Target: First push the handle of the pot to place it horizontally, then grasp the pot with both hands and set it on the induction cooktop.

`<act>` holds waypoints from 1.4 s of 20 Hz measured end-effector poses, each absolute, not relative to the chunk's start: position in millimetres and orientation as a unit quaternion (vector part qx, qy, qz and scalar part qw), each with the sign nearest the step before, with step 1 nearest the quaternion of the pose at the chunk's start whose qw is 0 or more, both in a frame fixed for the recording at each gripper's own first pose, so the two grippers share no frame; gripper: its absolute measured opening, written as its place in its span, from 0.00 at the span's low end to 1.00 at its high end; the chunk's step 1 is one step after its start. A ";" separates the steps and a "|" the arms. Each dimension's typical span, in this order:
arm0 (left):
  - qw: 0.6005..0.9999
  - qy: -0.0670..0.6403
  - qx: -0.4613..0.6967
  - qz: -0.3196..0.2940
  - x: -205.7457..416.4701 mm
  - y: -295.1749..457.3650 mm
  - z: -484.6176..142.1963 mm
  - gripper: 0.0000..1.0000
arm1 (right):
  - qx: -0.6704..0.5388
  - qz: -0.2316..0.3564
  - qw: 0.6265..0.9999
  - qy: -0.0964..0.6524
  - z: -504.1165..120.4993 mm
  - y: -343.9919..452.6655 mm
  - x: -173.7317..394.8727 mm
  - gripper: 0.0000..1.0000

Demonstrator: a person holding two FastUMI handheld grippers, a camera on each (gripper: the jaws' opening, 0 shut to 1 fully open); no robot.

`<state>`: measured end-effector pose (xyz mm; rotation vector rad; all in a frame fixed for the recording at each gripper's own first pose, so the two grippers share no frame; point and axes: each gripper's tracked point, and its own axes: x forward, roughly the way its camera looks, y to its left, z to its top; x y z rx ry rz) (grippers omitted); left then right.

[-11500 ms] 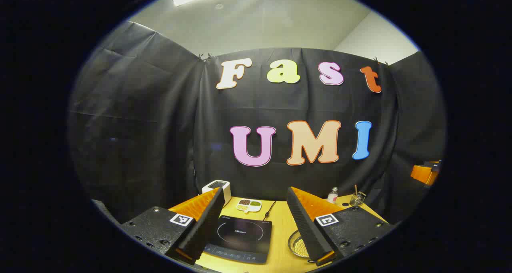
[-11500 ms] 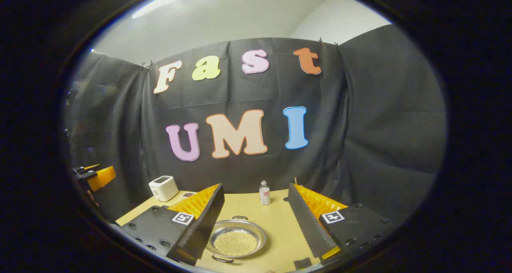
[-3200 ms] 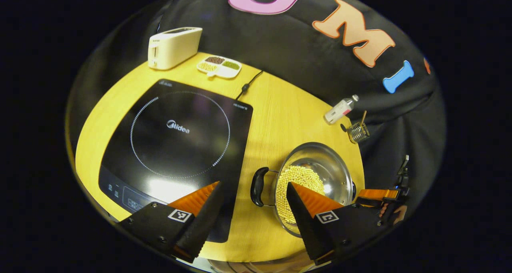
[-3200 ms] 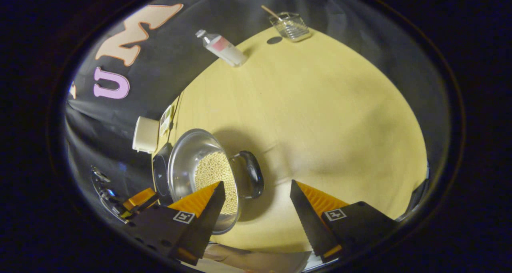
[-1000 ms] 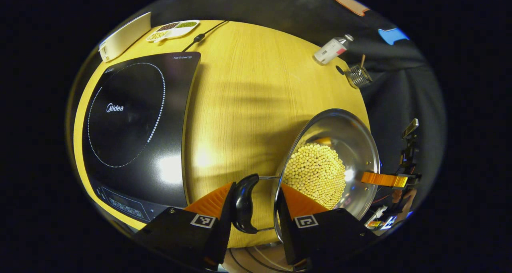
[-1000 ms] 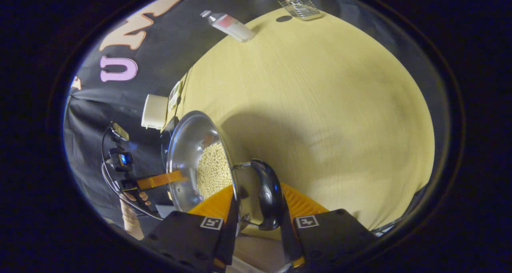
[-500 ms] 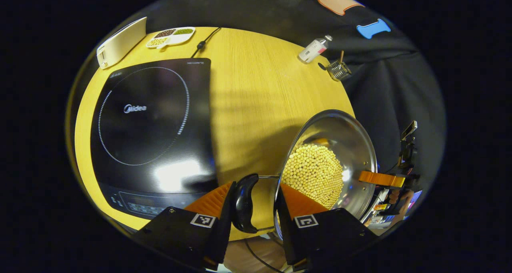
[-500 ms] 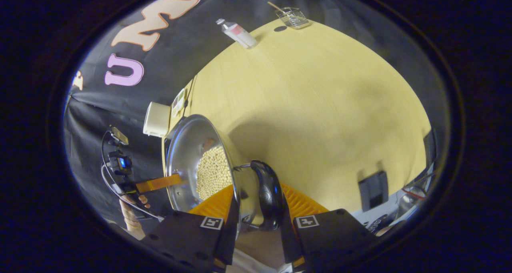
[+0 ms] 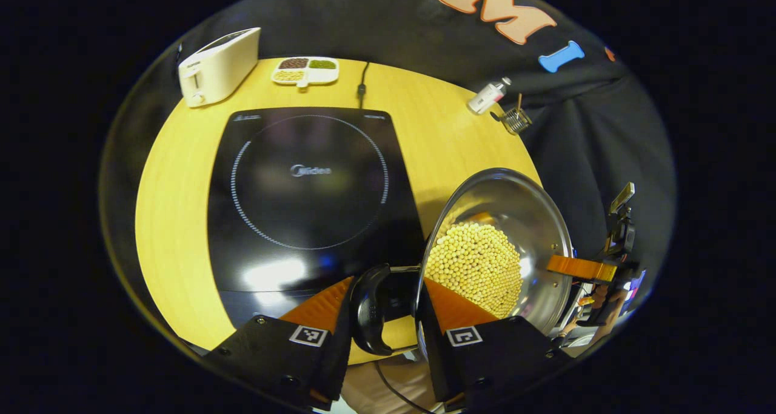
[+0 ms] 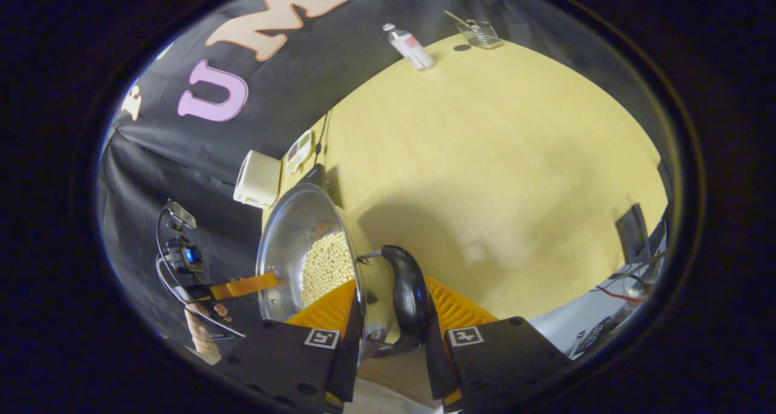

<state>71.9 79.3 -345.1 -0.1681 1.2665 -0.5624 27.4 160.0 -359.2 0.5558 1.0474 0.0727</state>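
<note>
Since half a second ago the pot (image 9: 494, 244) (full of pale beads) has travelled toward the induction cooktop (image 9: 309, 196), hanging at its four o'clock above the counter (image 9: 176, 220). Left tongs (image 9: 383, 317) and right tongs (image 10: 394, 317) each clamp a handle.

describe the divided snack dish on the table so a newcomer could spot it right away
Start at the black induction cooktop on the wooden table. Behind its far edge, beside the white toaster, lies the small white divided dish, alone in holding separate brown, green and yellow fillings.
</note>
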 end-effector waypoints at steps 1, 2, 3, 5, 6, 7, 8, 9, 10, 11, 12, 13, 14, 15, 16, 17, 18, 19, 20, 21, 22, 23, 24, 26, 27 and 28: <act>0.769 0.581 -0.080 -0.256 74.8 90.0 -345.8 0.57 | 0.261 0.038 0.830 0.491 -359.6 171.8 30.5 0.43; 0.771 0.578 -0.083 -0.253 79.6 100.7 -346.0 0.59 | 0.259 0.041 0.831 0.490 -359.1 183.7 33.5 0.50; 0.775 0.575 -0.085 -0.249 83.8 110.8 -347.4 0.57 | 0.257 0.044 0.833 0.489 -359.3 194.1 38.0 0.50; 0.780 0.570 -0.089 -0.241 91.0 127.8 -347.3 0.57 | 0.252 0.050 0.836 0.486 -360.0 215.1 47.2 0.50; 0.783 0.568 -0.089 -0.237 96.0 137.3 -348.8 0.57 | 0.250 0.053 0.837 0.485 -361.5 224.5 53.2 0.49; 0.788 0.564 -0.088 -0.232 104.7 147.0 -352.1 0.57 | 0.250 0.055 0.837 0.483 -362.9 234.3 59.8 0.49; 0.792 0.560 -0.086 -0.228 111.0 156.1 -352.9 0.57 | 0.251 0.057 0.837 0.482 -363.0 243.6 65.1 0.41; 0.796 0.555 -0.085 -0.224 116.6 163.2 -352.7 0.57 | 0.252 0.061 0.838 0.481 -363.5 252.7 70.4 0.49; 0.801 0.550 -0.083 -0.220 123.5 170.8 -352.9 0.58 | 0.252 0.065 0.839 0.479 -364.7 262.3 76.0 0.49; 0.807 0.544 -0.083 -0.213 130.5 177.1 -354.7 0.57 | 0.253 0.070 0.840 0.475 -365.1 270.3 82.3 0.49; 0.814 0.537 -0.082 -0.207 138.4 183.7 -356.1 0.57 | 0.255 0.072 0.842 0.469 -365.4 277.6 91.4 0.49; 0.819 0.531 -0.081 -0.200 146.5 190.5 -359.1 0.58 | 0.260 0.071 0.844 0.464 -366.5 284.4 99.8 0.40; 0.824 0.527 -0.079 -0.195 153.4 196.3 -360.7 0.57 | 0.265 0.072 0.845 0.458 -368.8 291.4 108.2 0.49; 0.827 0.523 -0.078 -0.192 159.1 199.5 -363.3 0.57 | 0.269 0.072 0.846 0.455 -370.3 297.7 117.5 0.49; 0.831 0.518 -0.077 -0.187 166.6 204.3 -365.0 0.57 | 0.271 0.073 0.848 0.450 -372.5 303.7 125.5 0.49; 0.835 0.513 -0.075 -0.184 174.5 208.5 -367.7 0.58 | 0.269 0.073 0.850 0.446 -374.8 308.3 133.9 0.48; 0.839 0.508 -0.072 -0.181 182.8 212.3 -370.1 0.57 | 0.267 0.073 0.853 0.443 -377.4 313.6 141.7 0.48; 0.843 0.504 -0.068 -0.178 190.5 216.3 -372.2 0.57 | 0.263 0.073 0.856 0.439 -379.9 317.9 150.4 0.48; 0.847 0.498 -0.064 -0.175 198.7 219.6 -373.4 0.57 | 0.260 0.074 0.859 0.435 -381.2 322.9 158.6 0.39; 0.851 0.492 -0.062 -0.172 207.0 221.8 -374.2 0.58 | 0.259 0.075 0.862 0.430 -383.9 326.1 168.8 0.39; 0.856 0.485 -0.061 -0.167 214.7 224.9 -374.8 0.57 | 0.262 0.075 0.862 0.428 -386.6 329.6 176.2 0.39; 0.861 0.478 -0.057 -0.164 218.2 226.6 -372.8 0.57 | 0.264 0.074 0.862 0.426 -389.4 333.0 185.1 0.41; 0.864 0.475 -0.052 -0.160 223.0 228.7 -373.8 0.57 | 0.265 0.074 0.862 0.426 -393.2 334.4 191.8 0.41; 0.868 0.469 -0.046 -0.153 234.4 230.1 -379.2 0.57 | 0.265 0.072 0.863 0.425 -399.2 336.1 203.6 0.44; 0.869 0.468 -0.044 -0.150 235.1 230.9 -380.0 0.57 | 0.265 0.072 0.862 0.427 -402.1 336.7 207.9 0.44; 0.870 0.469 -0.043 -0.148 237.0 231.6 -381.8 0.56 | 0.264 0.071 0.861 0.428 -405.7 337.8 210.2 0.44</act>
